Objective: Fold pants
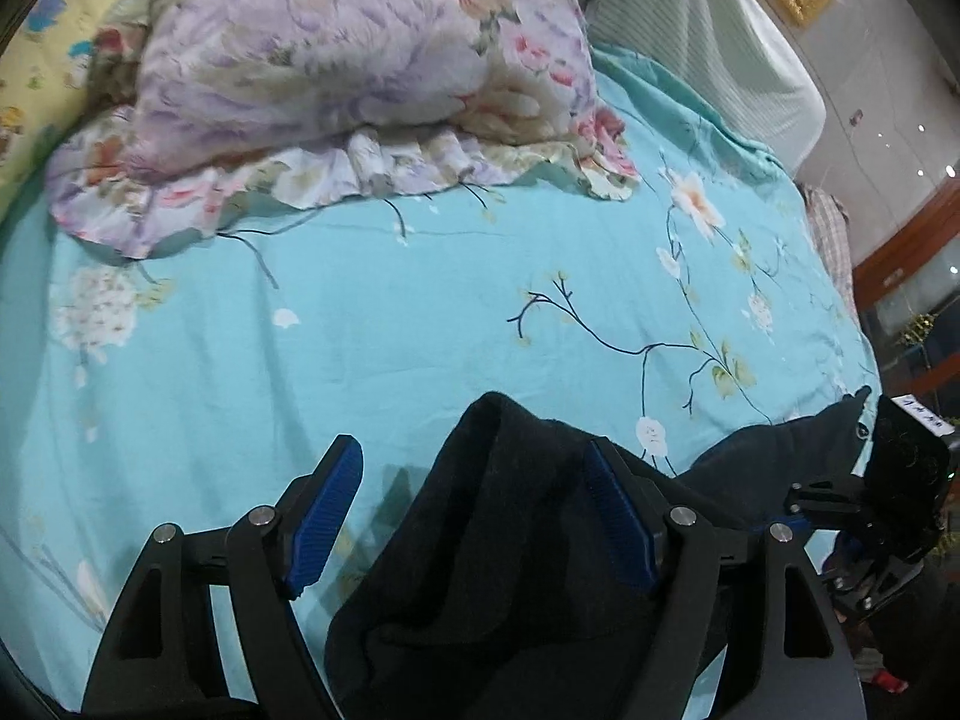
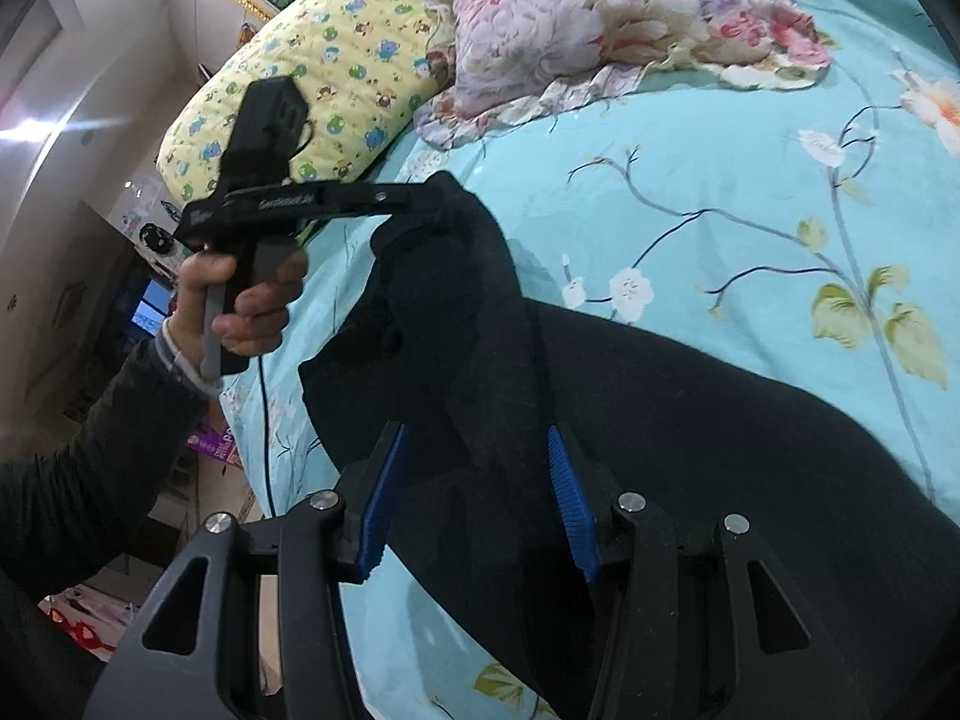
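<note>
Nearby, floral pillow (image 1: 360,72) beyond pants (image 2: 660,408), bedsheet (image 1: 420,300) underneath.

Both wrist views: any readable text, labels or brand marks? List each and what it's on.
White lettering on the black side plate of the left gripper, seen in the right wrist view: blurred, not readable.
White label strip on top of the black camera block of the right gripper, at the right edge of the left wrist view: dark marks, too small to read.
Purple printed package beside the bed: print too small to read.
Nothing else legible.
</note>
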